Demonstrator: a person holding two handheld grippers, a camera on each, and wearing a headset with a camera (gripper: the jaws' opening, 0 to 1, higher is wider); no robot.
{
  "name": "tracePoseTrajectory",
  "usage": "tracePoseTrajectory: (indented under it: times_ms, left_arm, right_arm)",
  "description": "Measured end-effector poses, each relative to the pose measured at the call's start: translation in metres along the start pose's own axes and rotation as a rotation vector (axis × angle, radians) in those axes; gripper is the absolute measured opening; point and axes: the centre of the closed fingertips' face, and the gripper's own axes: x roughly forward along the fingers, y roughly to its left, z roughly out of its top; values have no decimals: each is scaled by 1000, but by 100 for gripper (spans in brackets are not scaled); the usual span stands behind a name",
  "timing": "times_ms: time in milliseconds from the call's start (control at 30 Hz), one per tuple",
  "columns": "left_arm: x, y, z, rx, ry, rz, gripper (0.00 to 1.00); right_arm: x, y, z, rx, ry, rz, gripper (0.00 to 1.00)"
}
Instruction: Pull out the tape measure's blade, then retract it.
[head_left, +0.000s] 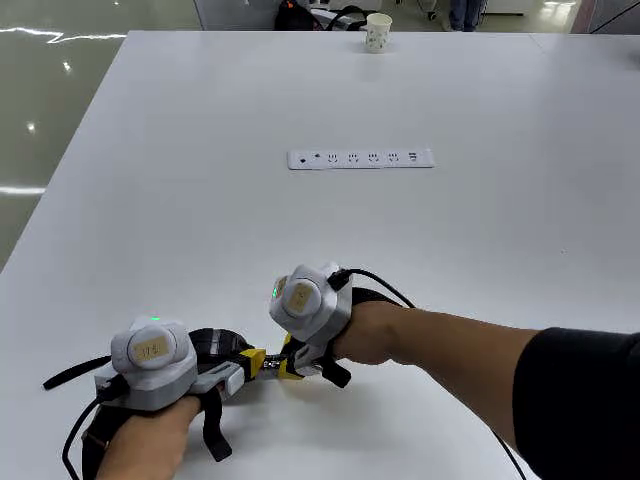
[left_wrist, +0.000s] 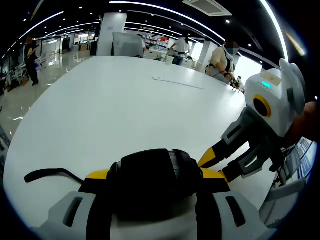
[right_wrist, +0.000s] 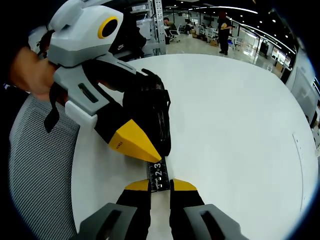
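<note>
My left gripper (head_left: 243, 363) is shut on the black tape measure case (left_wrist: 155, 176), which sits between its yellow-tipped jaws low over the white table. A black wrist strap (left_wrist: 47, 174) trails from the case onto the table. The right gripper (right_wrist: 159, 187) is shut on the tip of the blade (right_wrist: 158, 175), whose printed numbers show just above the jaws. A short length of blade is out between the case (right_wrist: 150, 112) and the right jaws. In the head view the two grippers meet tip to tip at the table's near edge, the right gripper (head_left: 283, 366) angled down from the right.
A white power strip (head_left: 361, 159) lies mid-table, and a paper cup (head_left: 378, 32) stands at the far edge. The table (head_left: 180, 200) ends at the left over a glossy floor. People stand in the background beyond the table.
</note>
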Motion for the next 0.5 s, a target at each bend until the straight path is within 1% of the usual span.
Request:
tracePoseTrajectory:
  times_ms: [267,500]
  left_arm:
    - [0,1,0,-1,2,-1,63]
    - [0,1,0,-2,3,-2,63]
  right_arm:
    - [2,0,3,0,-9,1,10]
    - [6,1,9,-2,-23,2,10]
